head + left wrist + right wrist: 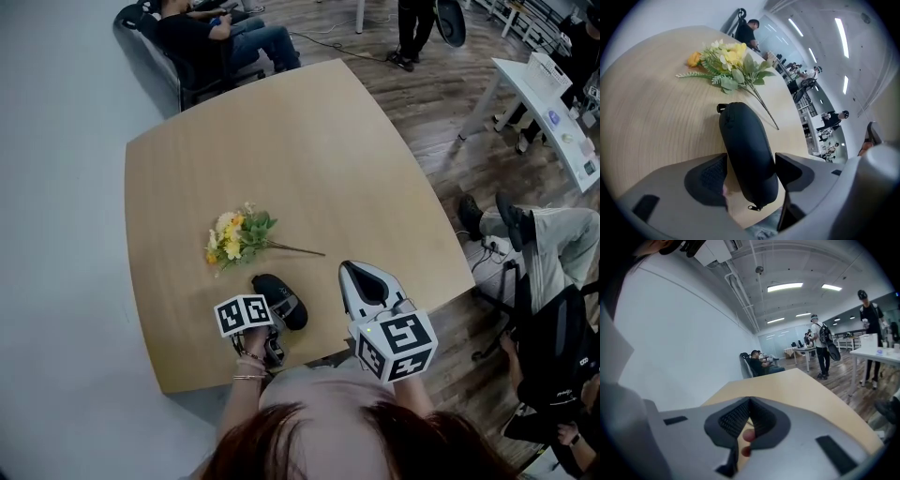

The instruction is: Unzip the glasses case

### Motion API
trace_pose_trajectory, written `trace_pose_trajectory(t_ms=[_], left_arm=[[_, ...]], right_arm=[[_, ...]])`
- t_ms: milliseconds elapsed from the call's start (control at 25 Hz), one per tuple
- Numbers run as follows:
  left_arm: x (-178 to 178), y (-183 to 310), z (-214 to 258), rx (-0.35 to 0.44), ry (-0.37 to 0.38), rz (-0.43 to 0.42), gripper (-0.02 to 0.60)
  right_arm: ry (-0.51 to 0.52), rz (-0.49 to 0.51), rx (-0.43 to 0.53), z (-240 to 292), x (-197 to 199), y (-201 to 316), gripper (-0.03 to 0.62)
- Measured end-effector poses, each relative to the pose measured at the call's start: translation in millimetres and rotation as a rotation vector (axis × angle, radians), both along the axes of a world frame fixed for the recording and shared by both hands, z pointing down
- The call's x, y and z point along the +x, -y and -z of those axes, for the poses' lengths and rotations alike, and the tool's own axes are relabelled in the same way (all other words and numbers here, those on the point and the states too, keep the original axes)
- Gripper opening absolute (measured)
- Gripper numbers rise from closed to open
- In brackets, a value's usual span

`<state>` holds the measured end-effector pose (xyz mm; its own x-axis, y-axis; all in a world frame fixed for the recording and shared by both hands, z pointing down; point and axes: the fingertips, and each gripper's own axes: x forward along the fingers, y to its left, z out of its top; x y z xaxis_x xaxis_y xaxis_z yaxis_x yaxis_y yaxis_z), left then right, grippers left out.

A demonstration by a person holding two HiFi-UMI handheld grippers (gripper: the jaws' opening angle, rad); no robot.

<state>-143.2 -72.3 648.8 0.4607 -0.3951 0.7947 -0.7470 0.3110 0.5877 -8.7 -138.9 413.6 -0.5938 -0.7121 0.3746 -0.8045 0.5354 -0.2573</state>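
A black zipped glasses case (287, 302) lies on the wooden table (300, 150) near its front edge. In the left gripper view the case (745, 140) runs lengthwise between the jaws of my left gripper (749, 169). The jaws stand wide on either side of it, close to its flanks, and I see no squeeze. Its small zipper pull (754, 207) hangs at the near end. My right gripper (352, 272) hovers just right of the case with its pads (740, 418) pressed together and nothing held.
A bunch of yellow and white artificial flowers (239, 236) lies just beyond the case, its stem pointing right. A seated person (216, 37) is past the table's far corner, another (544, 244) sits at the right, and a white desk (553, 103) stands beyond.
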Motion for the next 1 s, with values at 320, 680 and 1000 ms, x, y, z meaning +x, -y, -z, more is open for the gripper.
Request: trace_pose_trajectory(t_ms=[320,680,1000], left_arm=[[16.5,7.7,-5.7,-0.044,-0.074,-0.009,0.322],[25.0,13.0,-6.9,-0.03,-0.115,-0.017,0.275],[29.3,13.9,-5.7,0.0,-0.096,-0.05,0.256]], right_arm=[[0.01,-0.019,-0.005,-0.6,5.2,7.5,0.012],[0.016,-0.032,-0.014,-6.4,8.8,14.1,0.012],[0.012,-0.043,-0.013,-7.6,15.8,12.7,0.012]])
